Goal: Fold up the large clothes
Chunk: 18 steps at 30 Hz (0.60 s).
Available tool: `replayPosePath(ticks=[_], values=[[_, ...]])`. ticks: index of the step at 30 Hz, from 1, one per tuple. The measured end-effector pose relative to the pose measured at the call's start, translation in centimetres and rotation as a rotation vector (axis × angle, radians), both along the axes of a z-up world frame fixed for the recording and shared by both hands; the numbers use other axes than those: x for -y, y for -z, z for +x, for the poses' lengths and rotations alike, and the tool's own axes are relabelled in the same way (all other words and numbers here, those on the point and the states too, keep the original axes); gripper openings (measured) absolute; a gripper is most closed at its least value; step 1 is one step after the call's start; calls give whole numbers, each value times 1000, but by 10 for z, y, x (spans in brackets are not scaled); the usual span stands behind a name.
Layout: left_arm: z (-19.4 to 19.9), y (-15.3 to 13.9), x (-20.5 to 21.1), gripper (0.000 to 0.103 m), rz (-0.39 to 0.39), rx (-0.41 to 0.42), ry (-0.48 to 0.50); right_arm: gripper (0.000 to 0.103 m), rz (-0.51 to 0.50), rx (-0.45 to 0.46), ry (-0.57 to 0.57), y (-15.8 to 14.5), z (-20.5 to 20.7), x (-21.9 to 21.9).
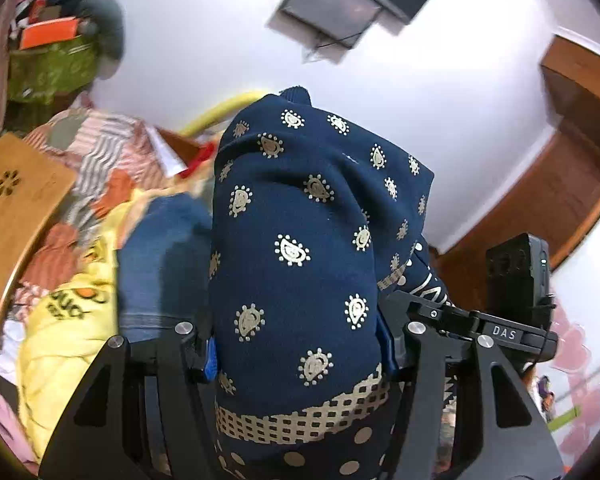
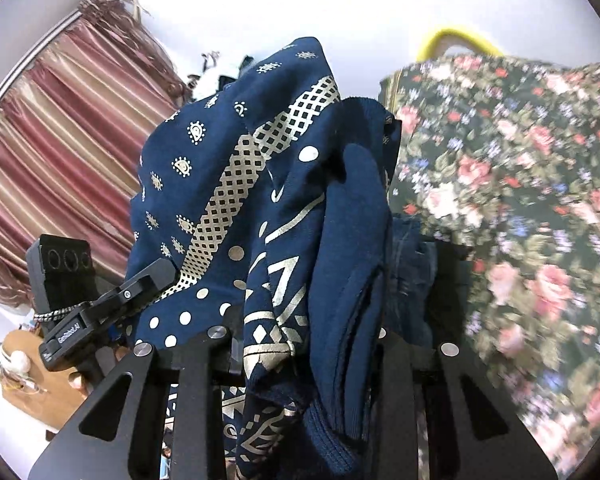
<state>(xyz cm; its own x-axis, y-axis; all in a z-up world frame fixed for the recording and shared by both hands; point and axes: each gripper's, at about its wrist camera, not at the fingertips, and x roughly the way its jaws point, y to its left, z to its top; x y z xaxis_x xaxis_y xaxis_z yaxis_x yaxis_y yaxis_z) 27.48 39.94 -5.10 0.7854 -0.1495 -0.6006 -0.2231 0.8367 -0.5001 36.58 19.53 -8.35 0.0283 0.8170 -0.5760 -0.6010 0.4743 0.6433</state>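
Between both hand-held grippers hangs the navy cotton garment with gold paisley print (image 1: pixel 300 220): left hand-held gripper (image 1: pixel 300 354) and right hand-held gripper (image 2: pixel 304 344) each clamp a thick bunch; soft and floppy, better gripped at the hem corners.

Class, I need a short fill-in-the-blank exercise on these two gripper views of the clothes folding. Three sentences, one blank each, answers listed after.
1. Both grippers hold the same ____ blue garment.
2. The garment's printed pattern is ____ in colour.
3. In the right wrist view, the cloth to the right of the garment has a ____ print.

Missing words: navy; gold; floral
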Motion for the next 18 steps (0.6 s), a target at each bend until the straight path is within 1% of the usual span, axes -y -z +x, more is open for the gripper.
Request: replayPosePath(ticks=[2, 3, 4, 5, 6, 7, 8, 10, 13, 14, 16, 18], values=[[12, 29, -17, 58, 13, -70, -30, 28, -59, -19, -1, 29, 7, -21], [13, 43, -22, 59, 21, -113, -44, 27, -79, -25, 2, 36, 11, -28], [14, 58, -28, 60, 23, -149, -60, 27, -116, -38, 4, 52, 13, -37], [17, 69, -33, 62, 22, -159, -70, 27, -150, -56, 10, 67, 14, -43], [16, 81, -40, 65, 13, -155, -79, 27, -167, -70, 13, 75, 16, -48], [16, 86, -42, 66, 7, -152, -83, 28, -180, -89, 11, 86, 18, -52], [16, 88, -43, 67, 3, -145, -84, 28, -178, -92, 12, 88, 17, -54], [16, 85, -41, 68, 26, -148, -77, 29, -179, -69, 9, 84, 15, -50], [14, 70, -31, 69, 114, -172, -72, 29, -212, -14, 0, 65, 6, -41], [11, 64, -25, 69, 146, -179, -78, 29, -226, 11, -1, 57, 1, -36], [4, 52, -18, 69, 178, -182, -97, 29, -252, 70, 9, 41, -10, -27], [-6, 41, -11, 68, 225, -167, -120, 30, -266, 162, 31, 20, -26, -14]])
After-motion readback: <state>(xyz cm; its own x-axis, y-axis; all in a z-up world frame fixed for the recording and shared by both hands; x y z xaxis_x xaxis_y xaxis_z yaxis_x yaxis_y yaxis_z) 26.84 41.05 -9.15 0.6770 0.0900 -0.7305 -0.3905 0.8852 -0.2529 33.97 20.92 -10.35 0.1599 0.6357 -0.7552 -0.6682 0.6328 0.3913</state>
